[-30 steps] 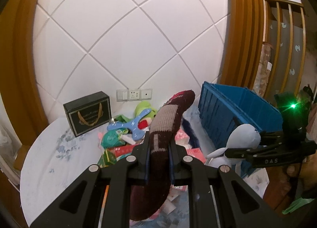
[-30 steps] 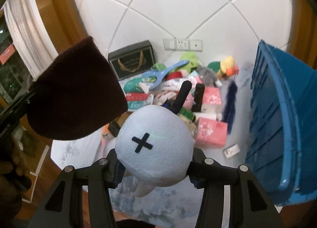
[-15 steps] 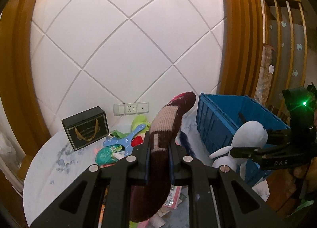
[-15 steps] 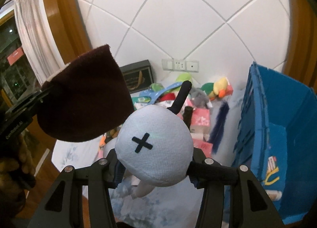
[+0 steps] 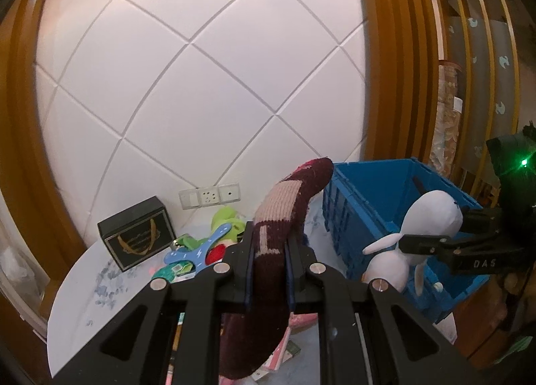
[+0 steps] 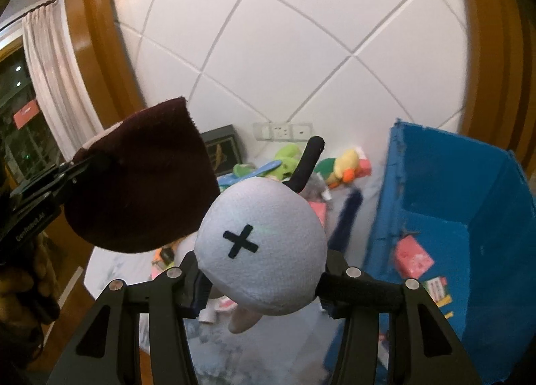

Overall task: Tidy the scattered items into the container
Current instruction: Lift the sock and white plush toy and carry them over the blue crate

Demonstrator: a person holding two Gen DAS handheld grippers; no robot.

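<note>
Left wrist view: I had the left gripper (image 5: pixel 268 267) clamped on a maroon knitted sock (image 5: pixel 281 217), pinched mid-length, with its toe arching up ahead and its cuff sagging below the fingers.
Right wrist view: I had the right gripper (image 6: pixel 261 281) squeezed onto a white plush toy (image 6: pixel 261 244), held by its round head, with the cross-stitched eye facing the camera.
Where both loads were: both were carried in the air, near the open blue crate (image 6: pixel 482 217), neither yet over its mouth as far as I could judge.
Risk, sock: the limp hanging cuff could have snagged the crate's near rim (image 5: pixel 338 190) and draped outside.
Risk, plush: the soft head could have squirmed out of a shallow pinch, and its dangling limbs could have caught the wall.
Risk, grippers: they were close together, so the two loads might have tangled or bumped at the drop.
Crate contents: I saw a pink packet (image 6: pixel 412 257) and some small printed cards on the floor; the rest was hidden.
Left on the table: a black gift box (image 5: pixel 137 237), a green plush (image 5: pixel 227 221), a blue toy plane (image 5: pixel 197 251), and more pink packets.
</note>
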